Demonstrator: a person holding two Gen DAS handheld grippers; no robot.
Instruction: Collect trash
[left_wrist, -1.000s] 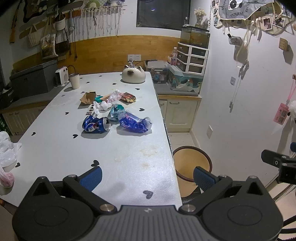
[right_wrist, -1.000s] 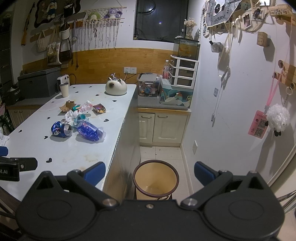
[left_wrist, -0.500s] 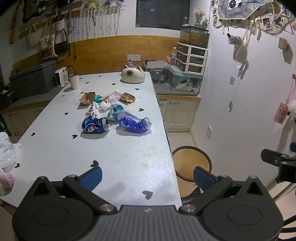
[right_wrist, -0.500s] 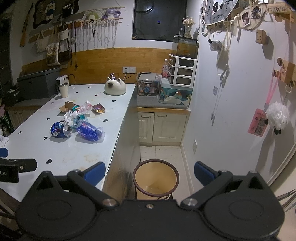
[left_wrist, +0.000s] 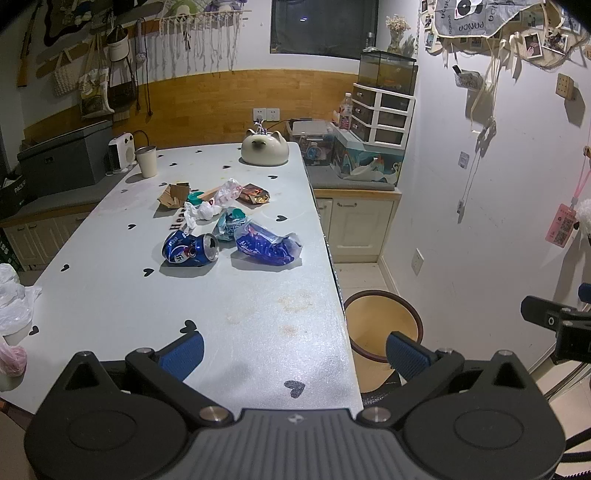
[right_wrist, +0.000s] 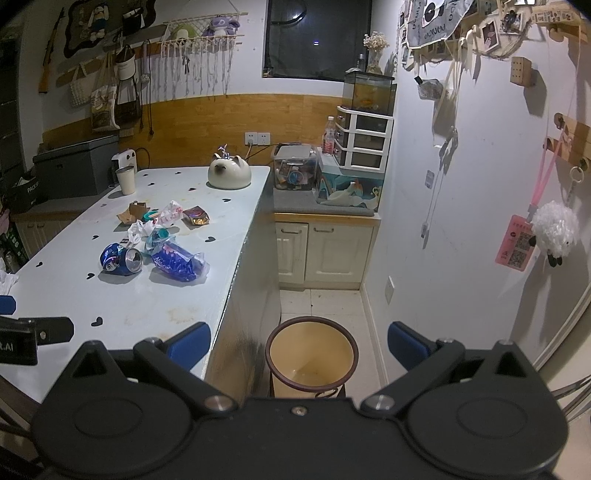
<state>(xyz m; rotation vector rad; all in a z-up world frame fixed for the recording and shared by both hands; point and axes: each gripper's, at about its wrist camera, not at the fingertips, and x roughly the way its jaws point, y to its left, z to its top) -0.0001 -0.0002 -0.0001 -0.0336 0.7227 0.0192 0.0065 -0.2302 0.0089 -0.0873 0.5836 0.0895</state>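
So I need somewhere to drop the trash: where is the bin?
The bin stands on the floor just off the table's right edge, low in both wrist views, empty.

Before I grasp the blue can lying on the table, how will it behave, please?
The blue can lies on its side, so a push may roll it. Its dented wall suggests thin metal that probably crushes further under a squeeze. It looks opened, so it is likely light, though I cannot see any contents.

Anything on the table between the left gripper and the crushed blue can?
No: bare table separates the left gripper from the can, per the left wrist view.
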